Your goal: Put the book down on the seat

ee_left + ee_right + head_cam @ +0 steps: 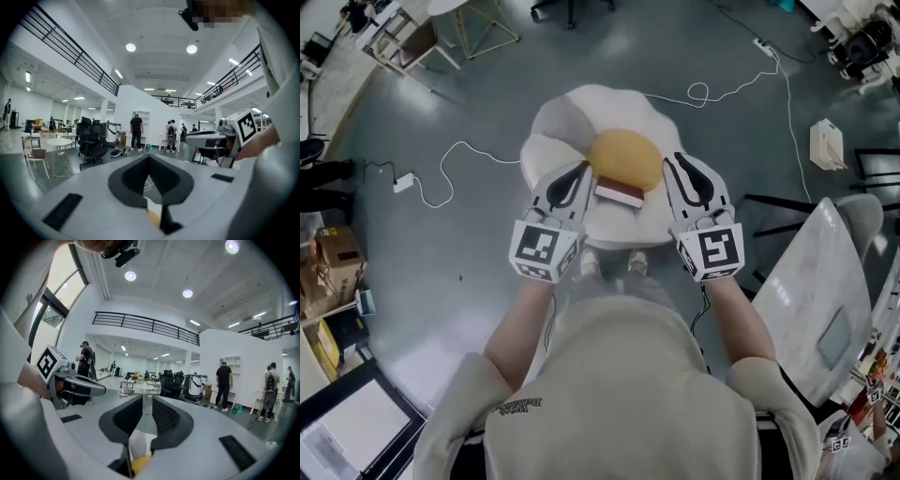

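White cable (441, 173) looping over the floor (487, 94) at left. Left gripper (581, 170), fingers met at the tips, empty. Dark red book (620, 193) flat on the white seat (572, 117), against its yellow cushion (623, 155). Right gripper (680, 164), fingers a narrow slit apart, empty. Only in the gripper views: standing people (136, 131), office chairs (91, 140).

A glossy grey floor (469, 103) carries loose white cables (441, 167). White walls rise to a mezzanine with black railings (145, 324) under round ceiling lights (131, 47). Black office chairs (91, 139) stand beside a round white table (58, 141). A tall window (52, 314) brightens one side.
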Demonstrator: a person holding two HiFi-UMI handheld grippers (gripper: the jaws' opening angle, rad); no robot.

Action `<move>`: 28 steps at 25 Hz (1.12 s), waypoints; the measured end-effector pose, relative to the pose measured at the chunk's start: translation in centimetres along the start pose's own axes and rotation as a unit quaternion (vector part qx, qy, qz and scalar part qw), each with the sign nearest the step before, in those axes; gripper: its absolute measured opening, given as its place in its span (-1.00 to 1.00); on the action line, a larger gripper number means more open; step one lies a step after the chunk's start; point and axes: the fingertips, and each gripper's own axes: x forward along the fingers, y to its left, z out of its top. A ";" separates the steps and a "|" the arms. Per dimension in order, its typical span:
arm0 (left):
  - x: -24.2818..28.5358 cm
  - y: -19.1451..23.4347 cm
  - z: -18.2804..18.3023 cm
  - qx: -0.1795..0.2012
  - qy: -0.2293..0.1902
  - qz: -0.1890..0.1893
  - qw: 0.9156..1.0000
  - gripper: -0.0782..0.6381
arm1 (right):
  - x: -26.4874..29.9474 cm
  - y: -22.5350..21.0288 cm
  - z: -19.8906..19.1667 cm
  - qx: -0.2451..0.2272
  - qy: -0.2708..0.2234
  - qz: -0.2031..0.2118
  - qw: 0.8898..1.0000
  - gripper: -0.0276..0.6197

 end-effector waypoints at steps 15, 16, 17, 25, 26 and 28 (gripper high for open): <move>-5.8 -3.2 5.6 0.042 -0.091 -0.006 0.995 -0.75 | -7.2 0.2 5.8 0.011 -0.070 -0.004 0.998 -0.79; -6.1 -3.6 5.7 0.043 -0.090 -0.010 0.995 -0.75 | -7.6 0.6 6.0 0.015 -0.073 -0.001 0.997 -0.81; -6.4 -4.0 5.9 0.044 -0.089 -0.012 0.995 -0.75 | -7.8 1.0 6.2 0.019 -0.075 0.003 0.997 -0.82; -7.3 -4.8 7.5 0.044 -0.104 -0.005 0.994 -0.75 | -8.3 2.6 7.9 0.045 -0.103 0.019 0.994 -0.89; -7.2 -4.7 7.6 0.042 -0.103 -0.003 0.994 -0.75 | -8.3 2.6 8.2 0.039 -0.104 0.020 0.994 -0.89; -7.2 -4.5 7.9 0.048 -0.111 0.001 0.993 -0.75 | -8.3 2.5 8.3 0.028 -0.099 0.023 0.994 -0.89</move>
